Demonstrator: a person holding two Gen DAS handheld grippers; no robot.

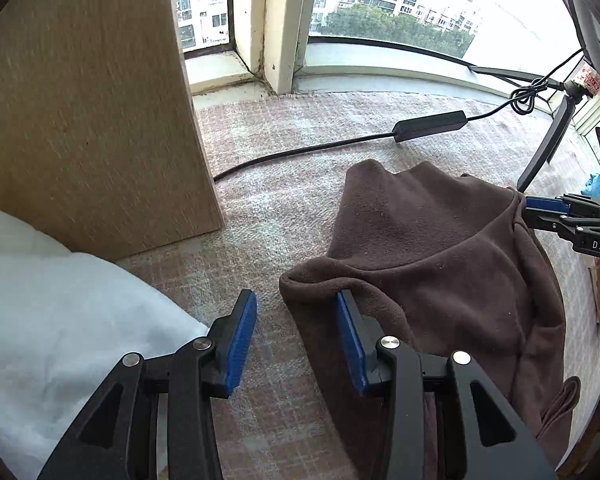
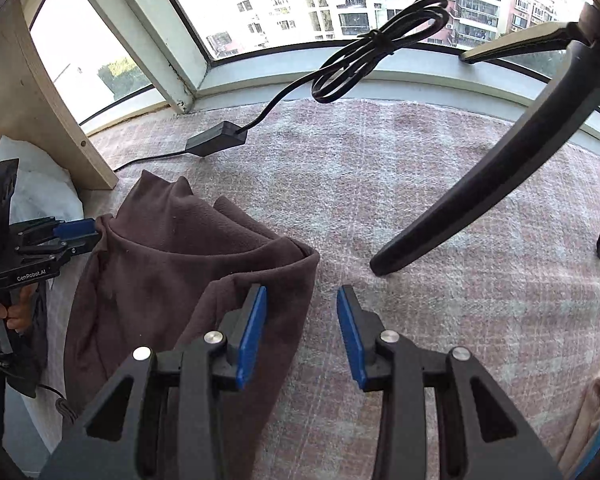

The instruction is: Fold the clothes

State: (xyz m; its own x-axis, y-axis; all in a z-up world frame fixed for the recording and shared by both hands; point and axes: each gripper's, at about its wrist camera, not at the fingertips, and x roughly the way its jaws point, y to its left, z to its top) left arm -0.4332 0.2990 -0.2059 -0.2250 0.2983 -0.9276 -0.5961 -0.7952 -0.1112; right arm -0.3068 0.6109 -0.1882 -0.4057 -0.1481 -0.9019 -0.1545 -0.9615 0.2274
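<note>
Left wrist view: one brown garment lies bunched on the pinkish checked cloth, right of centre. The left gripper stands with jaws apart, nothing between them, its right finger touching the garment's folded edge. A wooden panel fills the upper left, white fabric the lower left. One black cable box lies beyond.

Right wrist view: the right gripper is open over bare cloth, the garment at its left finger. One tripod leg crosses the right side.
</note>
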